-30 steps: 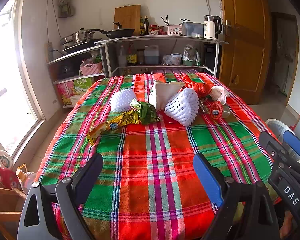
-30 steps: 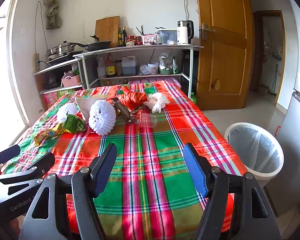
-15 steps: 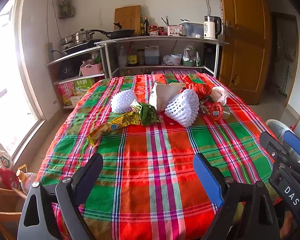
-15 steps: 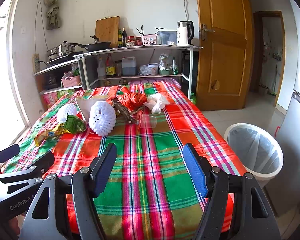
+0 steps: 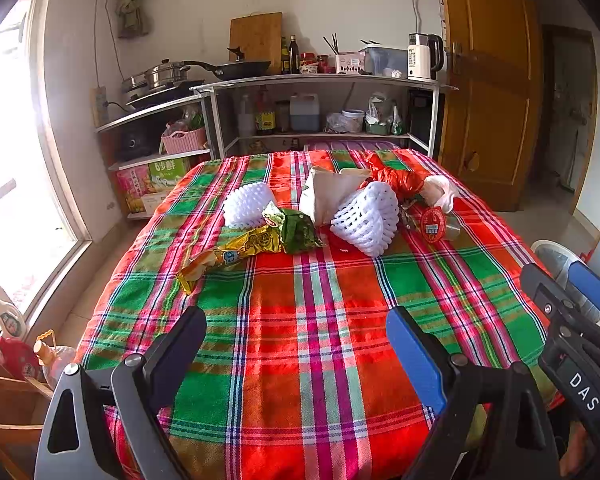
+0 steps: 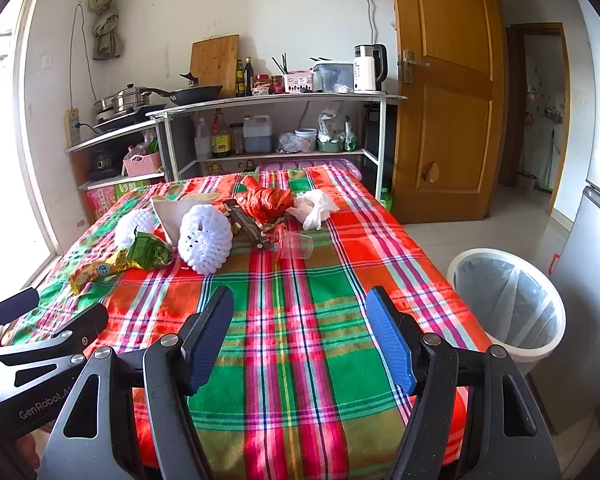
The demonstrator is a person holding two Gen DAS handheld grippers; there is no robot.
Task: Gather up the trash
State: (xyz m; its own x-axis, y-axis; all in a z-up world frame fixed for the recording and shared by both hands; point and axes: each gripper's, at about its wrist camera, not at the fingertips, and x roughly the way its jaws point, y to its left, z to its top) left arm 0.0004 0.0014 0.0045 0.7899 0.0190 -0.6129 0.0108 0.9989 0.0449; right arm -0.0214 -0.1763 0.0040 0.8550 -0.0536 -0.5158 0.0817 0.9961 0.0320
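Observation:
Trash lies across the far half of the plaid table (image 5: 300, 320): two white foam fruit nets (image 5: 366, 218) (image 5: 246, 204), a yellow wrapper (image 5: 232, 252), a green wrapper (image 5: 298, 230), a beige paper bag (image 5: 328, 196), a red plastic bag (image 6: 266, 200), white tissue (image 6: 314, 206), a clear plastic cup (image 6: 298, 246) and a brown wrapper (image 6: 248, 224). My left gripper (image 5: 296, 344) is open and empty over the near edge. My right gripper (image 6: 300, 332) is open and empty beside it. A white lined trash bin (image 6: 508, 304) stands on the floor right of the table.
A metal shelf (image 6: 276, 100) with pans, bottles and a kettle stands behind the table. A wooden door (image 6: 444, 92) is at the right, a window (image 5: 4, 160) at the left. Bottles (image 5: 52, 360) sit on the floor at the near left.

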